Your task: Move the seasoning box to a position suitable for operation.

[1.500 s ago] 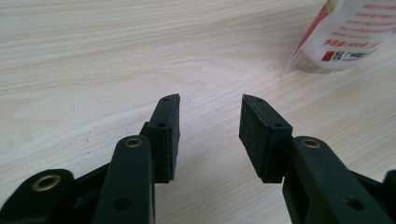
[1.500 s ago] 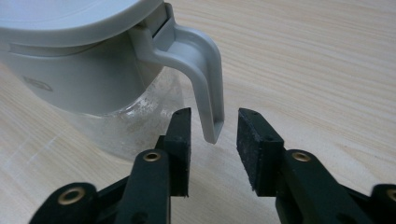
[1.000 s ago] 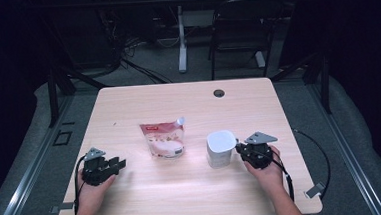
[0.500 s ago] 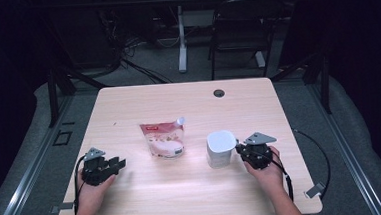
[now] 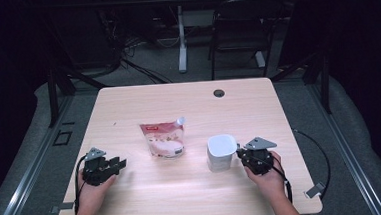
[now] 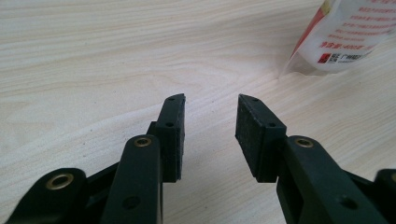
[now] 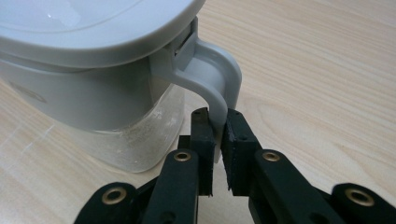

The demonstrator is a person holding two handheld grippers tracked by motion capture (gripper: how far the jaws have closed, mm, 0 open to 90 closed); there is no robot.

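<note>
Right gripper (image 7: 217,122): jaws clamped on the grey handle (image 7: 215,84) of one lidded jug (image 5: 221,152); jug sits just ahead of the jaws, its far side cut off in the right gripper view. Contents hard to make out behind the frosted lower wall. Left gripper (image 6: 209,128): jaws apart, nothing between. One spouted pouch (image 5: 163,138) ahead and to its right, cropped in the left gripper view, print unreadable. Table (image 5: 128,106).
</note>
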